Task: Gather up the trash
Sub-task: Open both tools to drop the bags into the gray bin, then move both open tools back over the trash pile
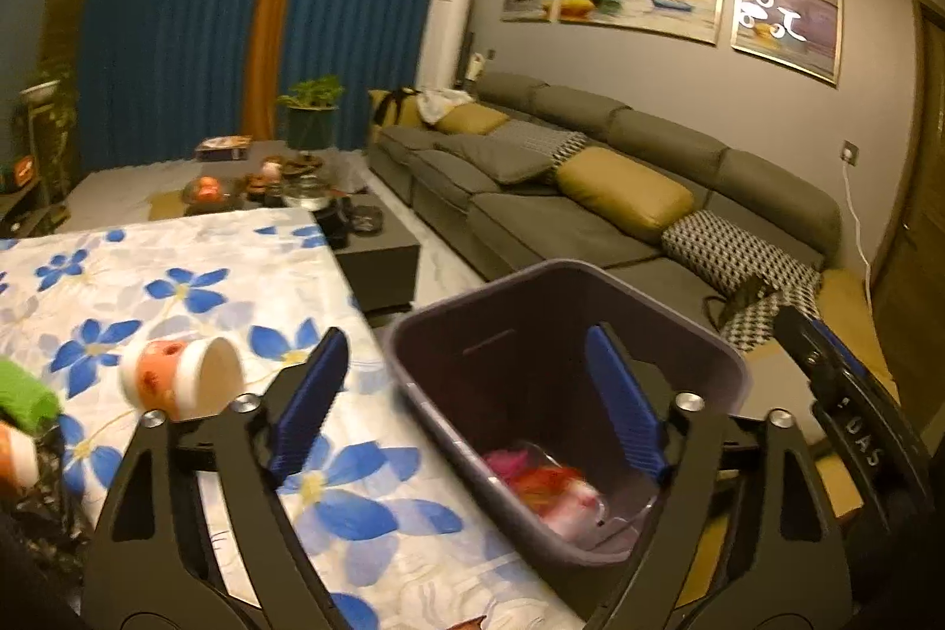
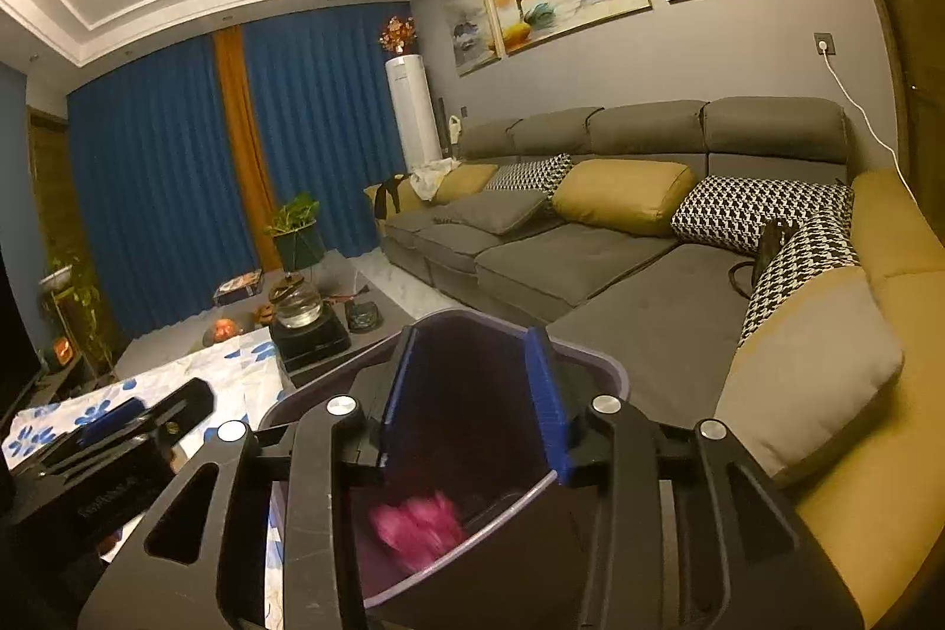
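With both grippers, left gripper (image 1: pixel 466 405) and right gripper (image 2: pixel 472 405), spread empty over the bin (image 1: pixel 697 335), drop step looks done; next, grab cup (image 1: pixel 183 379) at nine o'clock.

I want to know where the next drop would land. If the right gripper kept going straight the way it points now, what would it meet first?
Most likely the purple bin: the open right gripper points over its rim, so it would probably meet the far inner wall. Depth is hard to judge.
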Action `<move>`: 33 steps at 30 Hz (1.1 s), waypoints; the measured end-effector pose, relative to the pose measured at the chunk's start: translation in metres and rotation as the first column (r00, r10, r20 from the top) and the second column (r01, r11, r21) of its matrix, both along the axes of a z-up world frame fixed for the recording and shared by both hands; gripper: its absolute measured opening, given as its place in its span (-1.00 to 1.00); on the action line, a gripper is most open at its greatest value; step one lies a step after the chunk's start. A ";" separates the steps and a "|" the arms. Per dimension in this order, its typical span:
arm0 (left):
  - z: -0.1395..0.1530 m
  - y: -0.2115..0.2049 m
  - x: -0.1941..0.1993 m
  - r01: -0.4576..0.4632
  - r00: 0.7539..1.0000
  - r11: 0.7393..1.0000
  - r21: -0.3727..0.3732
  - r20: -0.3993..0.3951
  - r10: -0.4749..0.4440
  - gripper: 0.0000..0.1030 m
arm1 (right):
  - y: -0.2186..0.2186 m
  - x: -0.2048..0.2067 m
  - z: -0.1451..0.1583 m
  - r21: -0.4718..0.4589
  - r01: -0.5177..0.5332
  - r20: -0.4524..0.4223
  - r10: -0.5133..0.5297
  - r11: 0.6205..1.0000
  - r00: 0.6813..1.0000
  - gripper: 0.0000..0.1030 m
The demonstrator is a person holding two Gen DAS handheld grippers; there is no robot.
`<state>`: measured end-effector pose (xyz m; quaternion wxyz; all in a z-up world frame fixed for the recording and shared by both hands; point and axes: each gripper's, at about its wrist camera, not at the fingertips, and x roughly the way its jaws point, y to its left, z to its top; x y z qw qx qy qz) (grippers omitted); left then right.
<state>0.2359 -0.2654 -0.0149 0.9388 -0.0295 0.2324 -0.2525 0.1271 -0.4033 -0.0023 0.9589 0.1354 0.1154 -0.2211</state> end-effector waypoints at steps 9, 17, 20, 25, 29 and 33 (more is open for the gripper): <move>0.011 0.047 -0.027 -0.155 0.988 0.988 0.027 0.018 0.155 0.72 | 0.025 -0.023 0.003 -0.038 -0.010 -0.016 0.009 0.999 1.000 0.45; 0.020 0.103 -0.074 -0.250 0.967 0.966 0.060 0.067 0.246 0.72 | 0.070 -0.043 -0.002 -0.066 -0.101 -0.053 0.098 0.993 0.994 0.59; 0.018 0.129 -0.092 -0.297 0.953 0.952 0.076 0.080 0.291 0.72 | 0.086 -0.049 -0.006 -0.053 -0.138 -0.066 0.134 0.989 0.989 0.60; 0.010 0.173 -0.115 -0.376 0.926 0.922 0.095 0.071 0.371 0.72 | 0.126 -0.057 -0.014 -0.038 -0.230 -0.089 0.226 0.972 0.970 0.61; 0.002 0.209 -0.136 -0.437 0.899 0.891 0.127 0.082 0.429 0.72 | 0.162 -0.061 -0.020 -0.031 -0.307 -0.112 0.302 0.951 0.947 0.61; -0.007 0.237 -0.155 -0.475 0.880 0.863 0.173 0.090 0.466 0.72 | 0.200 -0.070 -0.029 -0.040 -0.375 -0.137 0.367 0.926 0.920 0.62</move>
